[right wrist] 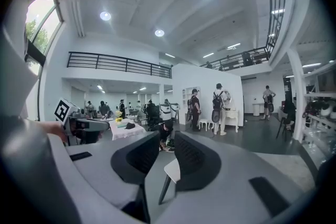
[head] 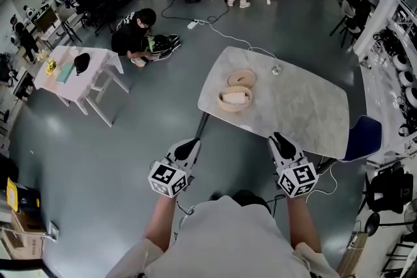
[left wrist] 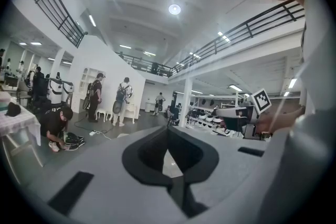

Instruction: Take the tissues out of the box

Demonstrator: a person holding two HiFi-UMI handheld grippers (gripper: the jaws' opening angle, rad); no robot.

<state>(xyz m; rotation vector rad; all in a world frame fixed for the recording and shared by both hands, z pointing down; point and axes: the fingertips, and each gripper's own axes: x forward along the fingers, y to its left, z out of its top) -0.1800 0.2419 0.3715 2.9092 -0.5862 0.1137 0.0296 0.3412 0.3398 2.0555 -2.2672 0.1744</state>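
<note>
A round wooden tissue box with white tissue showing in it stands on the marble table, near the table's left side. Its round lid lies just behind it. Both grippers hover over the floor in front of the table's near edge, well short of the box. My left gripper has its fingertips touching, with nothing between them. A narrow gap shows between the jaws of my right gripper, which hold nothing. The box does not show in either gripper view.
A small object lies at the table's far edge. A blue chair stands at the table's right. To the left are a white table and a crouching person. A cable runs across the floor. Several people stand at the back.
</note>
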